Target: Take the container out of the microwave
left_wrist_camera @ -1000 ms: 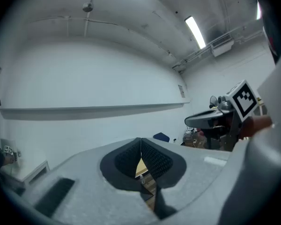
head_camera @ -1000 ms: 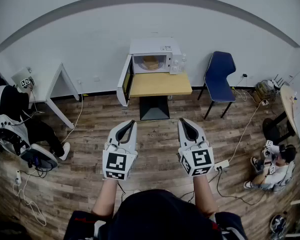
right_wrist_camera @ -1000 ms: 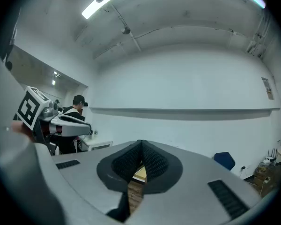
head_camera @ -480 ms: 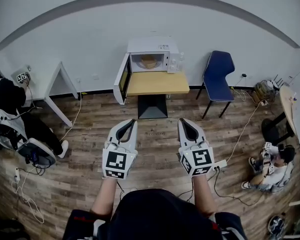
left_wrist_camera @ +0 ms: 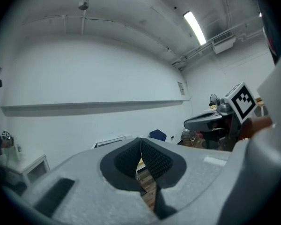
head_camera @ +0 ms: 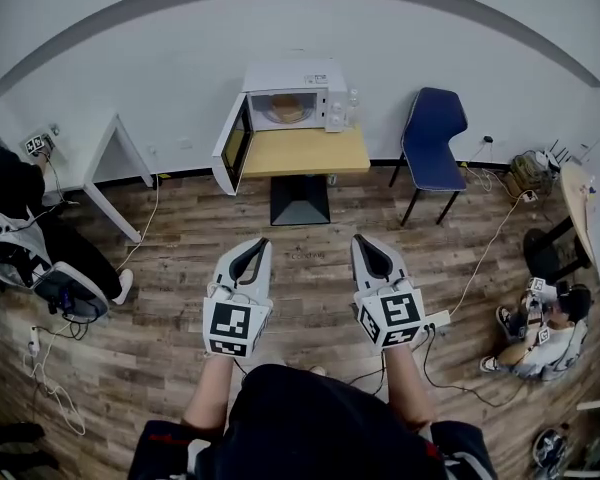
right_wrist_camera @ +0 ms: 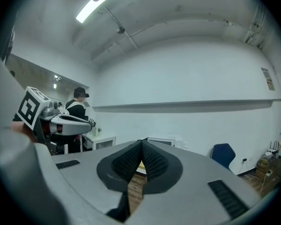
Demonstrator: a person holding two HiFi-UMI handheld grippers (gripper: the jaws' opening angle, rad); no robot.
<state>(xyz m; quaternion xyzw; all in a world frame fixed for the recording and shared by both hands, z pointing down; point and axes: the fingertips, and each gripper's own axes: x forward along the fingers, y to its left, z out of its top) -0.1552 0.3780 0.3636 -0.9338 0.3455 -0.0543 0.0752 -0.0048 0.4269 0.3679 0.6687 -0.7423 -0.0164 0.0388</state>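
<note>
A white microwave [head_camera: 292,93] stands on a small wooden table [head_camera: 302,152] against the far wall, its door [head_camera: 231,144] swung open to the left. Inside sits a light brown container [head_camera: 285,113]. Both grippers are held level well short of the table, over the wooden floor. My left gripper [head_camera: 257,244] is shut, its jaws meeting with nothing between them. My right gripper [head_camera: 361,241] is shut and empty too. In the left gripper view the microwave [left_wrist_camera: 110,141] shows small behind the left gripper [left_wrist_camera: 141,140]; the right gripper [right_wrist_camera: 142,142] view shows the microwave [right_wrist_camera: 161,140] likewise.
A blue chair [head_camera: 433,136] stands right of the table. A white desk [head_camera: 100,158] stands at the left with a seated person [head_camera: 20,233] near it. Another person [head_camera: 540,323] sits on the floor at right. Cables and a power strip [head_camera: 435,320] lie on the floor.
Both grippers have moved forward towards the microwave table, staying shut. The table and microwave have shifted slightly left and up in the head view.
</note>
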